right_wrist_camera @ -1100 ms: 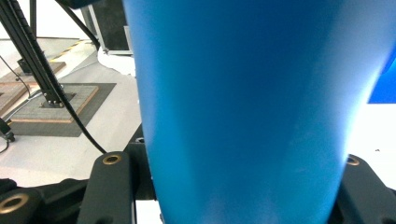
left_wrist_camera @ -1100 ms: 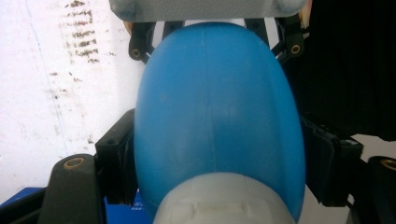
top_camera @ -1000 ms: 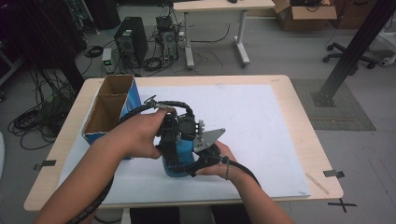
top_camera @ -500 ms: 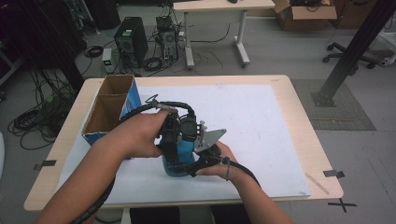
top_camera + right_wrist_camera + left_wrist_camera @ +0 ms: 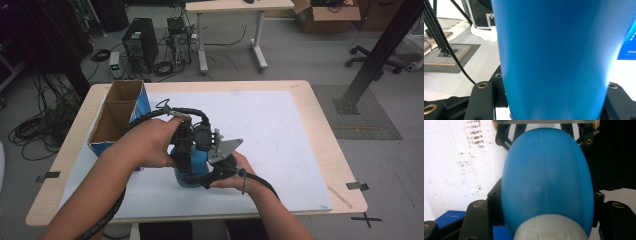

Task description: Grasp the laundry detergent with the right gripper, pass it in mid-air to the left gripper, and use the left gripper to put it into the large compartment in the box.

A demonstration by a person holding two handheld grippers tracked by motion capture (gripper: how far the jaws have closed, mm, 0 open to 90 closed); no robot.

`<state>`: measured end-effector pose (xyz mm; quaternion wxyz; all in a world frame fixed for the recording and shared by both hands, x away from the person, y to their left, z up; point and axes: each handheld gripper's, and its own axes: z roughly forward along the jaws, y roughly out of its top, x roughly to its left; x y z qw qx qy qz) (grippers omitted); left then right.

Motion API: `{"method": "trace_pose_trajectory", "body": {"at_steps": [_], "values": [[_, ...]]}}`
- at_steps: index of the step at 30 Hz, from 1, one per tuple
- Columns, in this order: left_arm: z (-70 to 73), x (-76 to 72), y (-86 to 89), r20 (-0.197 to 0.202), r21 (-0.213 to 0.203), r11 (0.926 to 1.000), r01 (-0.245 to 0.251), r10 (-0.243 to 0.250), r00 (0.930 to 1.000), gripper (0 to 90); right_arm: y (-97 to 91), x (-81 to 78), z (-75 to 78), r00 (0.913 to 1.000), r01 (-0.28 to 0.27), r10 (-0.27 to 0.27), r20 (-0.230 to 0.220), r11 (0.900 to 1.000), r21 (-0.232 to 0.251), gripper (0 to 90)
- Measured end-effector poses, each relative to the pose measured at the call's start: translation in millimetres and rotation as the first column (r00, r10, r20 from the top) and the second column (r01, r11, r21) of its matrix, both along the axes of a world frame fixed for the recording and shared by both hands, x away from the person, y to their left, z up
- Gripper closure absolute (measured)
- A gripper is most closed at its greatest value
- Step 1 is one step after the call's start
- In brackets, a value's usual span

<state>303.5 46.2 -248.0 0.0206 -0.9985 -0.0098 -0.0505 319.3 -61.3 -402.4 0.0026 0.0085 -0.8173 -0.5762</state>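
1. You are holding the blue bottle (image 5: 192, 167) over the white sheet (image 5: 280, 135) on the table (image 5: 325, 150), towards your edge of it, just right of the open cardboard box (image 5: 117, 112).
2. Your left gripper (image 5: 184, 159) is reaching down onto the bottle from above. Its jaws have just been closing, and in the left gripper view they are now pressing on both sides of the bottle (image 5: 546, 182), near its white cap (image 5: 549, 230).
3. Your right gripper (image 5: 202, 175) is coming in low from the right side, with its grey three-cornered plate (image 5: 225, 149) tilting upward. In the right gripper view its jaws are clamping the blue body of the bottle (image 5: 554, 57) from both sides.
4. You are gripping the bottle with both tools at once, so it is sitting between your two hands, with the box's blue side (image 5: 142, 102) nearby on the left.
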Motion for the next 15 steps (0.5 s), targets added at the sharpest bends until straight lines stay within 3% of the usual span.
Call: {"method": "trace_pose_trajectory", "body": {"at_steps": [7,12,15], "values": [[2.9,0.5,-2.1,-0.010,0.004,0.9997,-0.026,0.026,0.9996,38.4,-2.0,-1.2,1.1,1.0000,0.001,-0.001,0.009,0.9998,0.021,40.8],[1.7,2.3,-3.4,-0.018,0.023,0.9988,-0.042,0.043,0.9989,38.5,-2.2,-2.2,-0.4,0.9998,0.015,-0.015,0.013,0.9997,0.021,27.1],[2.6,3.2,-3.2,-0.016,0.021,0.9987,-0.046,0.047,0.9988,38.5,-2.5,-2.8,-2.2,0.9997,0.023,-0.024,0.011,0.9996,0.015,23.9]]}}
